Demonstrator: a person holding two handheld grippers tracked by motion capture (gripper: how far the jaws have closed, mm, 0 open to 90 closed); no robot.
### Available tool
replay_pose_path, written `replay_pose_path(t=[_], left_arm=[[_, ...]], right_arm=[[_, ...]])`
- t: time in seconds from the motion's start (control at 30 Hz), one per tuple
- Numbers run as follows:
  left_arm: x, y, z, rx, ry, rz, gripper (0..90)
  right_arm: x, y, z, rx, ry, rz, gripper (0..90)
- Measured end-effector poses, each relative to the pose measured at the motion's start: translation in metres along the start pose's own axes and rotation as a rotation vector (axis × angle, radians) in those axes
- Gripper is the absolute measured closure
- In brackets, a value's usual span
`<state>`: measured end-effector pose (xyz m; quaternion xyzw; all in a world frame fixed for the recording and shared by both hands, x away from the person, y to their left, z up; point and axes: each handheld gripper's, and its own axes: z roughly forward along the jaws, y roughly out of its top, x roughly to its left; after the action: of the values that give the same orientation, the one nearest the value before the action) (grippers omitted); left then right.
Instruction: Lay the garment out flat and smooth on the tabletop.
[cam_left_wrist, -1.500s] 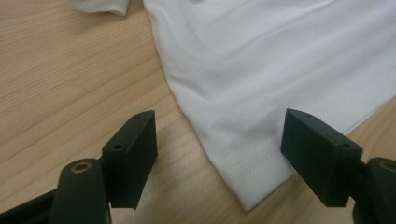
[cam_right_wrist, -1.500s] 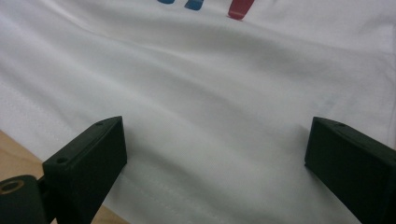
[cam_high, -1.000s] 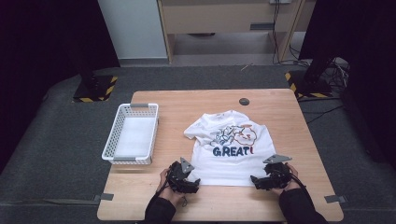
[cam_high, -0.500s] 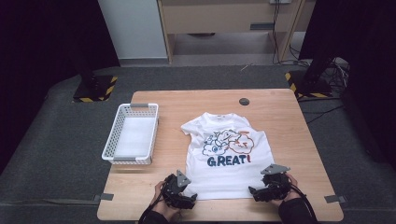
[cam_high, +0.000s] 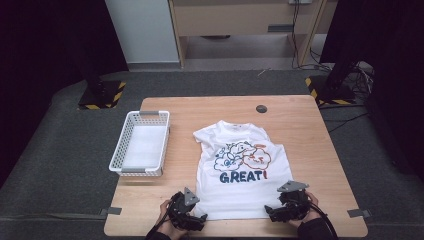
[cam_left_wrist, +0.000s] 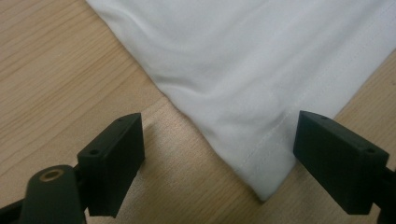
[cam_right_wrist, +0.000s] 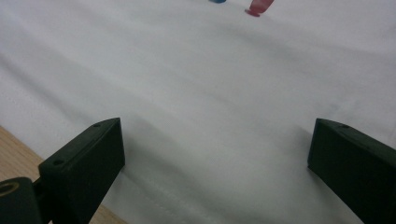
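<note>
The white T-shirt (cam_high: 240, 172) is spread flat on the bench (cam_high: 310, 130); both the left gripper (cam_high: 196, 222) and the right gripper (cam_high: 272, 215) are held wide apart at its hem, the left having just been opening, and nothing is gripped.

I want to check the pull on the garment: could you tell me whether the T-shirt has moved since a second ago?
Yes. The T-shirt has slid toward the table's near edge, away from the dark disc.

The hemmed corner of a white cotton T-shirt (cam_left_wrist: 261, 93) lies flat on the pale wooden table (cam_left_wrist: 60, 79), between the left gripper (cam_left_wrist: 217, 158)'s wide-apart black jaws, which have just been opening.
</note>
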<state>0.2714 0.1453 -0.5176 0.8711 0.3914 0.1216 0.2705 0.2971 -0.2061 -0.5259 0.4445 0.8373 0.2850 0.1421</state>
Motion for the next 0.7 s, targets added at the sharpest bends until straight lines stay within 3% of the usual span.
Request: replay_pose_path(t=[0.1,0.27,0.53,0.7], left_arm=[[0.002,0.002,-0.001,-0.005,0.012,0.005,14.2],[0.011,0.007,-0.001,-0.056,0.006,-0.026,12.5],[0.038,0.018,0.011,-0.125,0.038,-0.066,11.7],[0.048,0.016,0.015,-0.117,0.047,-0.090,10.8]], right_arm=[[-0.002,0.002,-0.004,-0.032,-0.002,0.013,4.2],[-0.006,0.008,-0.007,-0.079,-0.007,0.014,4.2],[-0.016,0.023,-0.006,-0.130,-0.015,0.036,4.9],[-0.027,0.034,-0.004,-0.159,-0.027,0.057,4.9]])
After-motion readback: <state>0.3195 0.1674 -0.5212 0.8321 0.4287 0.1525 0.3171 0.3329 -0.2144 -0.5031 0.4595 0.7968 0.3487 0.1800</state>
